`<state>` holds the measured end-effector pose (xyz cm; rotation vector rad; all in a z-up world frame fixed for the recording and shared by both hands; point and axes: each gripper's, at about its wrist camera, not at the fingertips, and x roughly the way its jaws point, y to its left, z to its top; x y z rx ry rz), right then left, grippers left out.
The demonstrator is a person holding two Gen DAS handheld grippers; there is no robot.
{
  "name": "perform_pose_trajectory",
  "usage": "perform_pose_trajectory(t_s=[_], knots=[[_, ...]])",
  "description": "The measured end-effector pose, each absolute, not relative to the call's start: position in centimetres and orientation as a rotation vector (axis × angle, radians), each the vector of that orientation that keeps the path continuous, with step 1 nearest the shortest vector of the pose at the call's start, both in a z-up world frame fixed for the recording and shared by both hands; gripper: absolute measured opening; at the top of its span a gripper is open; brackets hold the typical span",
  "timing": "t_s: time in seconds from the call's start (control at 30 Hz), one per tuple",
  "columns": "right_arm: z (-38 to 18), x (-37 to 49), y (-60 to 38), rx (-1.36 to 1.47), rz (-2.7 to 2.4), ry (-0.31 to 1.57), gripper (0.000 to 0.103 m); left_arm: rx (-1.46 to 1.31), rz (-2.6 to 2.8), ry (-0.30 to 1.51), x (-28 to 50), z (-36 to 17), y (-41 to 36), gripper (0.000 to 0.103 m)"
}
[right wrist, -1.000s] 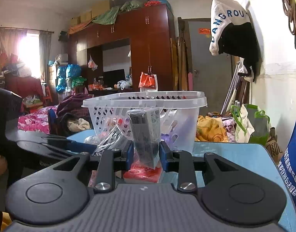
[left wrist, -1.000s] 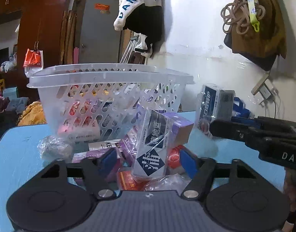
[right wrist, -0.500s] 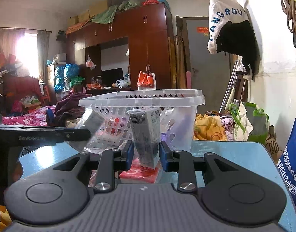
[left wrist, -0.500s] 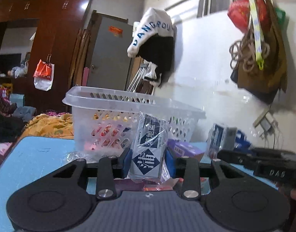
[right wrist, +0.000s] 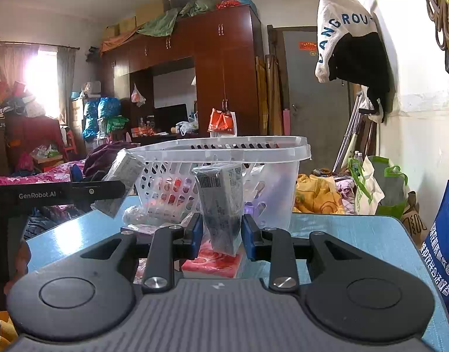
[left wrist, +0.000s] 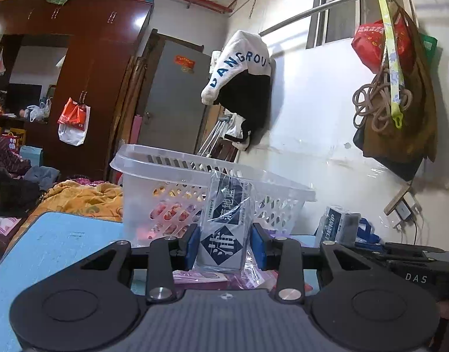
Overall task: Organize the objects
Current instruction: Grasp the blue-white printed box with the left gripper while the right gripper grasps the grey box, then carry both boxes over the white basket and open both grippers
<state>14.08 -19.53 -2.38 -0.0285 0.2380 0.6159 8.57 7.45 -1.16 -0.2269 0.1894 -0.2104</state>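
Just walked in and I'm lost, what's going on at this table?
Someone is tidying small packets into a basket, with tongs in each hand. The left tongs grip a wrapped box; the right tongs grip a grey packet. Both are held up just short of the basket on the blue table. More packets lie on the table by the basket.

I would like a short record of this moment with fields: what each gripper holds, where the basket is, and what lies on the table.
left gripper: shut on a wrapped blue and white box, held upright and lifted
right gripper: shut on a wrapped grey box with a barcode
basket: clear plastic, on the blue table, beyond both grippers, some items already inside
table items: red packet below the right gripper; purple packets below the left gripper
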Motion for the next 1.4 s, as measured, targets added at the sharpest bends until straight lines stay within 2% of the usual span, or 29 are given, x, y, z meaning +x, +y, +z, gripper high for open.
perform_pose_trajectory(t_s=[0.87,1.03,1.23,1.4], knots=[[-2.1,13.8,-19.9,-0.016,0.631,0.214,0.032,-0.227,-0.216,0.166,8.0,-1.4,7.8,0.041],[-1.6,13.8,-20.4,0.019,0.673,0.215,0.032,-0.247,-0.233,0.114,7.1,-0.9,8.2,0.041],[3.2,14.8,-19.2,-0.009,0.697,0.19,0.032,-0.262,-0.241,0.069,7.7,3.3,8.9,0.041],[7.5,19.6,-16.1,-0.077,0.643,0.224,0.032,-0.26,-0.217,0.134,13.5,8.8,9.5,0.041]])
